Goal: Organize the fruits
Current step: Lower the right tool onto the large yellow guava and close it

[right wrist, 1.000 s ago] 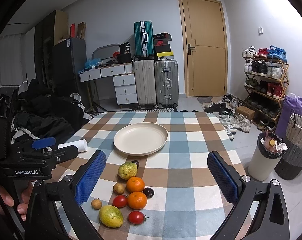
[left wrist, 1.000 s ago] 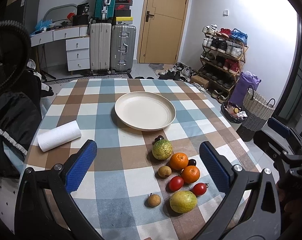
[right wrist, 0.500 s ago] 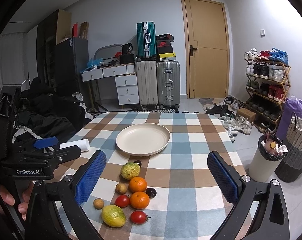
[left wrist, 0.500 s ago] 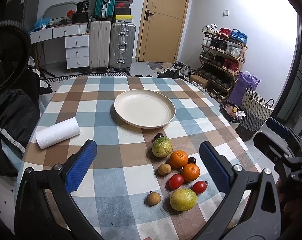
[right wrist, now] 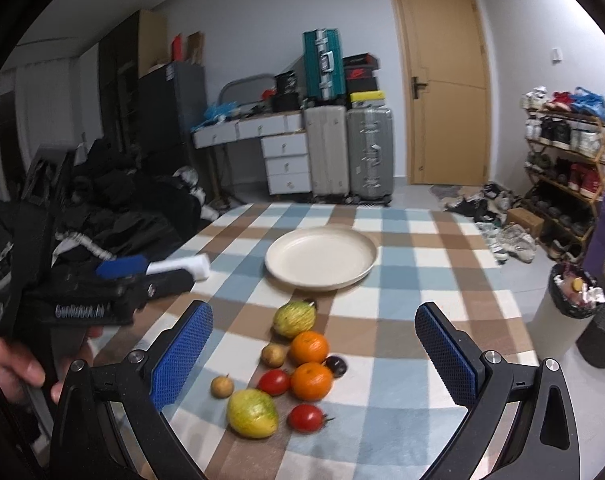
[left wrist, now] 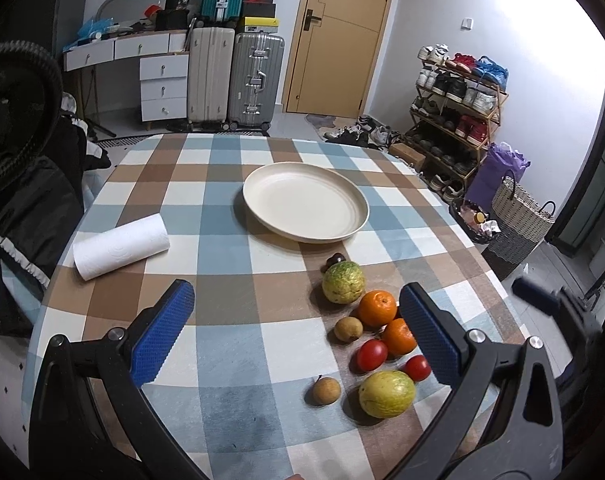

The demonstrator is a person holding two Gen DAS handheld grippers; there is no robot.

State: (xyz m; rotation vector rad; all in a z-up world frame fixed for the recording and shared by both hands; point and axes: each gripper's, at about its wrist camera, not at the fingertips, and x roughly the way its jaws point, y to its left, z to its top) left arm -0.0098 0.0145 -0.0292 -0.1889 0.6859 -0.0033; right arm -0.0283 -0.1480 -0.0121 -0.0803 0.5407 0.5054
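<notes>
A round worktop [left wrist: 238, 320] under a blue, brown and white checked cloth filled the foreground of a cluttered room. On its left edge lay a roll of paper towel [left wrist: 120, 246] on its side; at centre stood an empty cream plate [left wrist: 305, 208]; on the near right, apart from the plate, sat the cluster of fruit: a rough green fruit [left wrist: 343, 282], two oranges [left wrist: 377, 308] [left wrist: 398, 336], two tomatoes [left wrist: 371, 355] [left wrist: 417, 367], two small brown fruits [left wrist: 348, 329] [left wrist: 326, 390], a yellow-green fruit [left wrist: 386, 393] and a dark one [left wrist: 335, 258] nearest the plate. Behind the worktop, left to right, were dark clothing, a white desk with drawers [left wrist: 158, 80], upright suitcases [left wrist: 255, 76], a tan door [left wrist: 334, 36] and a shoe rack [left wrist: 458, 96], with a woven basket [left wrist: 520, 216] at far right.

The left gripper [left wrist: 296, 332] hung over the near cloth, fingers spread wide and empty; the right gripper [right wrist: 314, 350] was likewise spread, framing the fruit without touching it.

Only the right wrist view showed a hand [right wrist: 14, 364] holding the left gripper's black handle, a second dark fruit [right wrist: 336, 365] beside the oranges, a tall dark cabinet [right wrist: 170, 108] and a lined waste bin [right wrist: 562, 312]. It was blurred. Only the left wrist view showed the woven basket whole.
</notes>
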